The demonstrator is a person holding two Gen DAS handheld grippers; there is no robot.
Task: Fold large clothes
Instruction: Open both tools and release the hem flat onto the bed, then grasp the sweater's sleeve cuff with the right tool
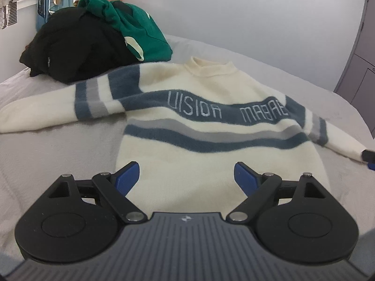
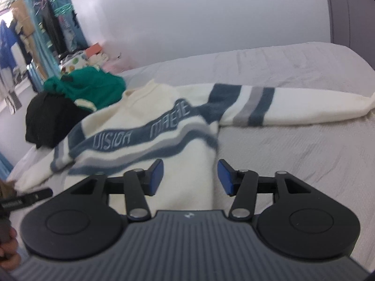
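Left claw (image 1: 186, 175), mine, jaws wide apart over cream striped sweater (image 1: 211, 121) hem; right claw (image 2: 190, 175) parted, empty; bed (image 2: 293, 154); clothes pile (image 1: 77, 44) at ten o'clock.

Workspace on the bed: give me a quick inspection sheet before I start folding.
Surface: grey bed cover, lightly wrinkled.
Job's things: cream striped sweater lying face up, both sleeves spread outward, unfolded.
Clutter: black garment and green garment heaped beyond the sweater's left sleeve.
Grippers: left gripper open over the hem; right gripper open at the sweater's right edge; neither holds anything.
Cables: nothing seen.
Surroundings: pale wall, hanging clothes at far left.
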